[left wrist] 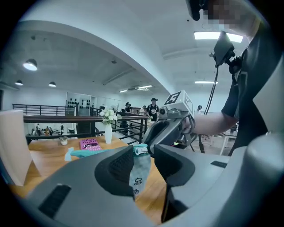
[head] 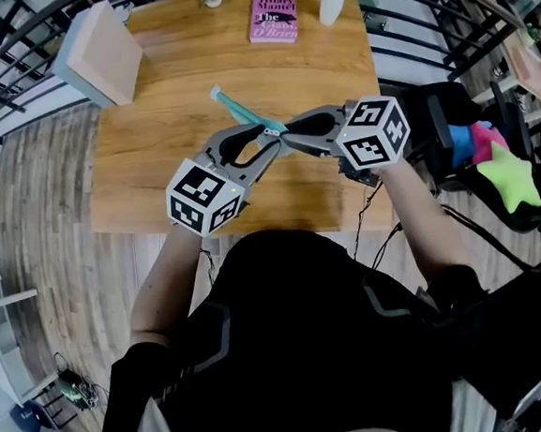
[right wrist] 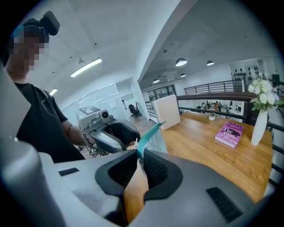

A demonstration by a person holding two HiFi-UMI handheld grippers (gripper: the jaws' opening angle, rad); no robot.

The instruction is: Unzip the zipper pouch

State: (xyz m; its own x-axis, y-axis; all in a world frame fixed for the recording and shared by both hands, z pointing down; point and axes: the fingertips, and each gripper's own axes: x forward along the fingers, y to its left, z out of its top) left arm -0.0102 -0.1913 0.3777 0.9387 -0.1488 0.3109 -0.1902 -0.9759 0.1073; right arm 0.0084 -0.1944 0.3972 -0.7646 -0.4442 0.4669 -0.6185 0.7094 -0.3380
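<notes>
L claw (left wrist: 143, 155): closed on pouch (left wrist: 141, 173) end, zip pull (left wrist: 141, 150) at its tips. R claw (right wrist: 141, 154): clamped on pouch's teal edge, tip to tip w/ L. Step, prob.: grips set, zip not yet run. Next: draw pull along zip, R anchoring. Table (head: 154, 173) edge under claw bodies; book (head: 273, 19) well beyond tips, room OK.

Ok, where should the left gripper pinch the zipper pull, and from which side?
Pinch the small white zipper pull itself, not the grey cloth of the pouch hanging below it. It sits at the end of the teal zipper, between the left gripper's tips, so come straight on, opposite the right gripper, which is shut on the zipper. Probably pads on its flat faces.
</notes>
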